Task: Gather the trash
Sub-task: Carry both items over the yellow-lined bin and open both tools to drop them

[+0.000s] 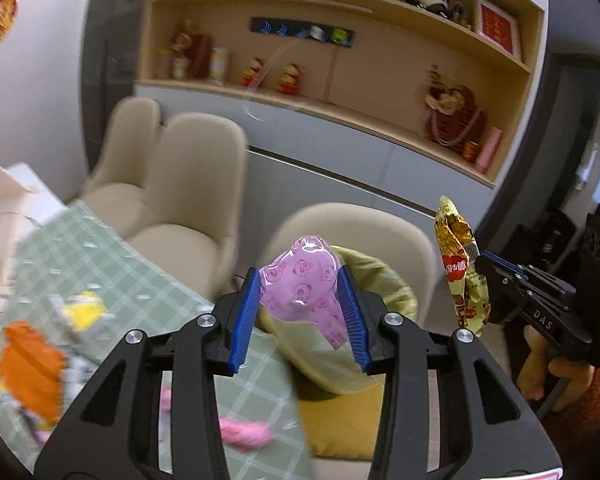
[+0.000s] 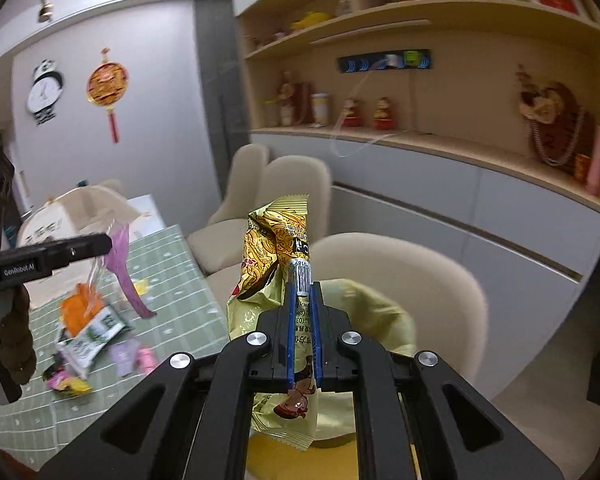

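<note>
- The left gripper (image 1: pixel 300 316) was clamped on a pink panda-print wrapper (image 1: pixel 300 288); the right gripper (image 2: pixel 304 336) pinched a yellow snack wrapper (image 2: pixel 276 248). Both wrappers were held above a yellow-green bag (image 1: pixel 384 280) on a beige chair (image 2: pixel 432 272).
- Only the right wrist view showed the remaining litter (image 2: pixel 92 336) clearly, on the green checked tablecloth (image 2: pixel 180 280).
- Behind stood wooden shelves (image 2: pixel 440 136) with figurines.
</note>
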`<state>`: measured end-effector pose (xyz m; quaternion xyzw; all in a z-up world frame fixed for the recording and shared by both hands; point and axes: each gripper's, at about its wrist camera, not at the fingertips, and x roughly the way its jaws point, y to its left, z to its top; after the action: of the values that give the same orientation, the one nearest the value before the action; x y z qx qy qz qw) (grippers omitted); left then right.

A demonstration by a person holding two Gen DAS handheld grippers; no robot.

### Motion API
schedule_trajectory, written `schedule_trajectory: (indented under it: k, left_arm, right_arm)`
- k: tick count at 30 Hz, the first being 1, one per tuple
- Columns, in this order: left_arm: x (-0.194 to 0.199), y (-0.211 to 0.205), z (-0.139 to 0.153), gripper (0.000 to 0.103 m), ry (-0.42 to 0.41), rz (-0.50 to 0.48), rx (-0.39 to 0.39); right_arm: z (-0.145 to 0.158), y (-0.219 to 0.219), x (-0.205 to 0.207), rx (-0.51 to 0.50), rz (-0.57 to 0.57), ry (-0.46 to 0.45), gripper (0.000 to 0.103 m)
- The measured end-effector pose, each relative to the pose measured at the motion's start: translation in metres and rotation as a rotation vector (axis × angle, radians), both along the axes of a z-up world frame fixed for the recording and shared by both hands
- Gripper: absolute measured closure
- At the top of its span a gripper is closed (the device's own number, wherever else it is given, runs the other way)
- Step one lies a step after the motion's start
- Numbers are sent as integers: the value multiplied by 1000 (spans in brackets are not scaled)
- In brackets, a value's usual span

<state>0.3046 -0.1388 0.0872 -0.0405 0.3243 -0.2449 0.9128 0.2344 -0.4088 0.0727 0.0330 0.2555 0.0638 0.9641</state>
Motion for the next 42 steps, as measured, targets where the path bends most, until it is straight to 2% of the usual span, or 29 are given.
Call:
schedule_trajectory:
  k: [4, 9, 13, 15, 16, 20, 25, 30, 37, 42]
  left_arm:
    - [31, -46, -19, 65, 71, -78, -29]
    - [63, -104, -48, 65, 97, -113, 44]
    - [77, -127, -71, 65, 132, -105, 72]
    - [83, -132, -83, 54, 175, -104, 60]
    - [85, -132, -88, 51, 197, -103, 55]
    - [85, -118, -97, 44, 229, -49, 35]
    - [76, -88, -91, 44, 238, 57, 5]
    - [57, -64, -90, 44, 255, 119, 3]
    - [34, -29, -102, 44, 306, 195, -6]
    - [22, -7, -112, 44, 340, 243, -13]
  right_arm:
    - [-2, -36, 7, 15, -62, -1, 94]
    - [-10, -72, 15, 28, -121, 13, 94]
    - [-20, -83, 24, 31, -122, 32, 94]
    - [-24, -84, 30, 33, -115, 41, 94]
    - [-26, -86, 33, 38, -111, 45, 94]
    - [-36, -84, 51, 59, -76, 59, 94]
    - [-50, -73, 79, 92, -24, 96, 94]
    - [-79, -57, 119, 131, -6, 173, 94]
    - [-115, -28, 148, 99, 12, 241, 94]
    - [-127, -19, 155, 94, 14, 266, 94]
